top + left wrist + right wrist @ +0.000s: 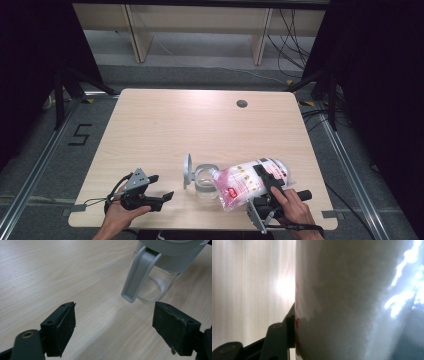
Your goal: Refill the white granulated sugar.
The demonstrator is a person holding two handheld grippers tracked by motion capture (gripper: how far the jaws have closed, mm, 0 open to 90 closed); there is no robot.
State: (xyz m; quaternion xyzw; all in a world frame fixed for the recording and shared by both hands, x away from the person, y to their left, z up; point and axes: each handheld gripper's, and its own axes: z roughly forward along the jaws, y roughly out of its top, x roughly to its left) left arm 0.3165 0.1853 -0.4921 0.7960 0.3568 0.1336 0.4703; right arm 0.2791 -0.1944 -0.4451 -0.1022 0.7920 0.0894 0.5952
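So the jar [204,183] sits near the table's [200,125] front edge, lid [187,170] hanging off its left. The bag [245,182] touches its right side, and the left gripper [159,189] is off to its left.

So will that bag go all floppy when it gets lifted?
Probably a bit. The bag is thin clear plastic packed with white powder, so it may sag beyond the right gripper clamped round it. It looks full, so likely heavy for its size. The shiny plastic could be slippery.
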